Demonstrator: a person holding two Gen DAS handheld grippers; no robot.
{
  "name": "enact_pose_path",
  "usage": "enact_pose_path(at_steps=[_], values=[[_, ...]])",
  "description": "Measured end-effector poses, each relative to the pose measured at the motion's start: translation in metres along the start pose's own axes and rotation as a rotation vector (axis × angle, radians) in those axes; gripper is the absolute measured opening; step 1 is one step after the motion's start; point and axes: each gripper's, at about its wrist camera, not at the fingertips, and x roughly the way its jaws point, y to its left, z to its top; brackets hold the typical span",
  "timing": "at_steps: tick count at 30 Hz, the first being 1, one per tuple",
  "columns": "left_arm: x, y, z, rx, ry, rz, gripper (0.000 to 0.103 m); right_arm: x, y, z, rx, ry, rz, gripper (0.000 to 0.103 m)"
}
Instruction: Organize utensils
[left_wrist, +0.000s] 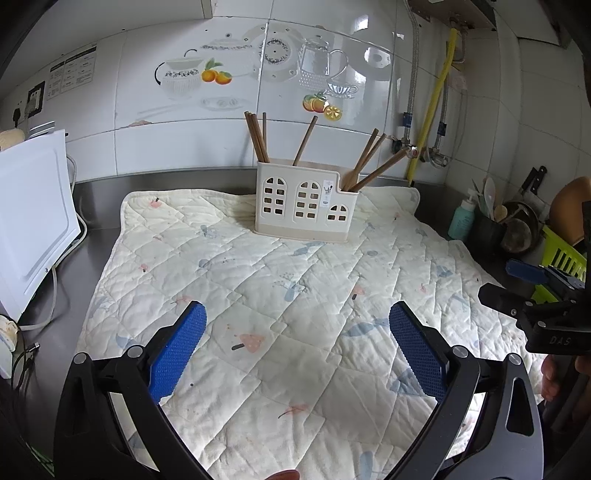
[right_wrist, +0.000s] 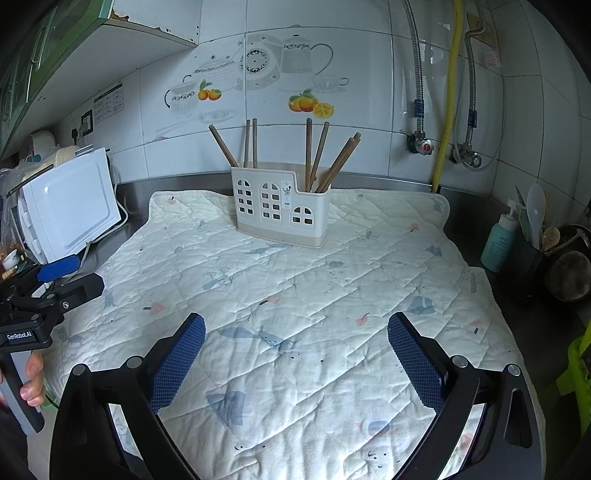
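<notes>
We see a kitchen worktop (right_wrist: 524, 325) covered by a pale quilted mat (right_wrist: 295, 295). At the far left a white microwave (right_wrist: 70, 206) stands beside the mat, its cable trailing along the edge.

Our left gripper (left_wrist: 297, 350) hovers low over the near part of the mat, its blue pads wide apart and holding nothing. In the middle, at the back of the mat, stands a cream utensil holder (right_wrist: 280, 210) with window-shaped cut-outs. Brown chopsticks (right_wrist: 314, 155) stand in it, some leaning left in one section, others leaning right in the lower section. We see no loose utensils on the mat.

Our right gripper (right_wrist: 295, 354) also hovers over the mat, its pads spread and empty. Further right, a teal bottle (right_wrist: 498, 243) and a dark pot of spoons (right_wrist: 528, 251) sit off the mat.

The holder looks light, so we judge that a sideways pull on a leaning chopstick could tip it. The soft mat could also bunch and shift the holder. The chopsticks are thin and cross each other, so closing on one may catch or drag its neighbour.
</notes>
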Motion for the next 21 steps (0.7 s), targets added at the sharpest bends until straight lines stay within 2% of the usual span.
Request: enact_pose_path(at_steps=[21], values=[[0.0026, -0.0020, -0.0018, 0.002, 0.007, -0.002, 0.098, 0.0001, 0.0007, -0.0002, 0.001, 0.000, 0.002, 0.096]])
